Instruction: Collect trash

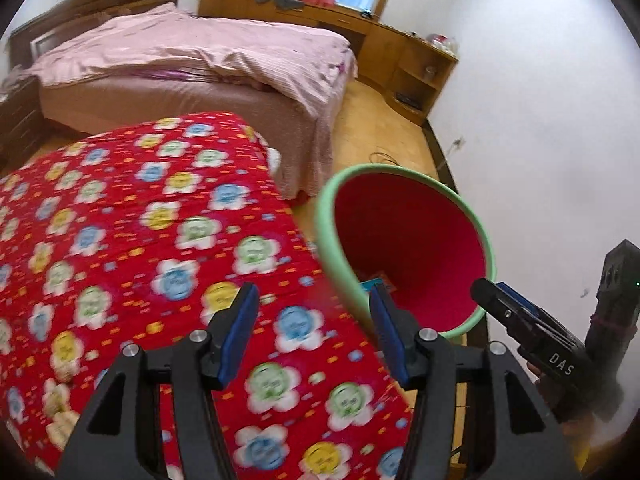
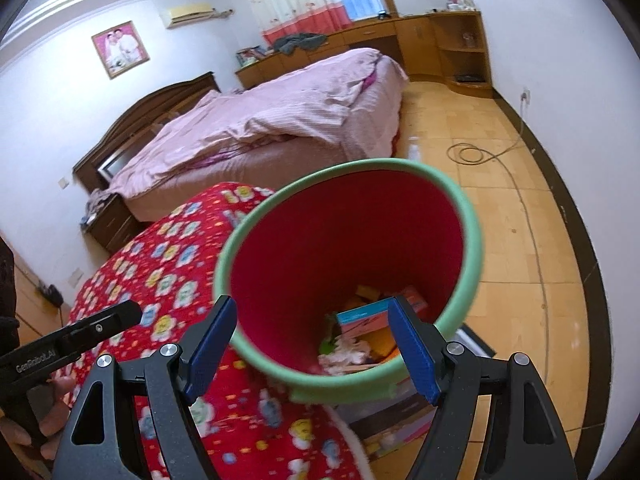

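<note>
A trash bin (image 2: 468,236) with a green rim and red inside stands beside the red flowered cover; it also shows in the left wrist view (image 1: 408,240). Trash (image 2: 360,340) lies at its bottom: a blue and pink box, yellow pieces and crumpled paper. My right gripper (image 2: 312,344) is open and empty, over the bin's mouth. My left gripper (image 1: 314,332) is open and empty, above the red cover's edge, left of the bin. The right gripper (image 1: 504,308) shows in the left wrist view near the bin's rim. The left gripper (image 2: 100,328) shows at the right wrist view's left edge.
A red flowered cover (image 1: 140,240) lies over a surface on the left. A pink bed (image 2: 280,120) stands behind it. Wooden cabinets (image 1: 400,52) line the far wall. A cable (image 2: 476,152) coils on the tiled floor. A box (image 2: 400,420) lies under the bin.
</note>
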### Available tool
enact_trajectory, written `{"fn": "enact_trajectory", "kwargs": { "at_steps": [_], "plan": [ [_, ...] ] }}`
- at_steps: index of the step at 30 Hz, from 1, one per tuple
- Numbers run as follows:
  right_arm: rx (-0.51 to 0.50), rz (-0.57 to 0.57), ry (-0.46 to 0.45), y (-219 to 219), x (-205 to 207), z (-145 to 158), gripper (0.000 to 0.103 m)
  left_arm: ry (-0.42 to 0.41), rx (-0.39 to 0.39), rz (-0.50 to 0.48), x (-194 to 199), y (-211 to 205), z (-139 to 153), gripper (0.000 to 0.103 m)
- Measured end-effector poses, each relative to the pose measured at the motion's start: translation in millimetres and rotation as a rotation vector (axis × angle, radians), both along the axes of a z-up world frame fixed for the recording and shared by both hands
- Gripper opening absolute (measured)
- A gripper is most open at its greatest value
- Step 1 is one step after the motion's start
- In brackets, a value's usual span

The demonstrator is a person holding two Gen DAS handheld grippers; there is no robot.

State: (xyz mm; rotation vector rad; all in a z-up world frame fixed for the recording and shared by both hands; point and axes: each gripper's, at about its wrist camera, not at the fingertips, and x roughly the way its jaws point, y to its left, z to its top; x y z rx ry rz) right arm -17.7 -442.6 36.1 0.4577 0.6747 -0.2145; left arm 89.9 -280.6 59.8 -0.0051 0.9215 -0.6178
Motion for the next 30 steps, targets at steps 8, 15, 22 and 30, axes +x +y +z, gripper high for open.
{"fn": "enact_trajectory", "kwargs": {
  "at_steps": [8,15,22,30],
  "plan": [
    [-0.014,0.076,-0.035,49,-3,16,0.079,-0.013,-0.001,0.104,-13,59,10,0.057],
    [-0.029,0.133,-0.070,90,-12,34,0.079,-0.050,-0.006,0.193,-33,111,20,0.057],
    [-0.076,0.202,-0.110,135,-25,48,0.079,-0.080,-0.005,0.306,-59,164,18,0.057],
    [-0.201,0.248,-0.201,183,-38,58,0.079,-0.193,0.039,0.441,-88,199,24,0.057]
  ]
}}
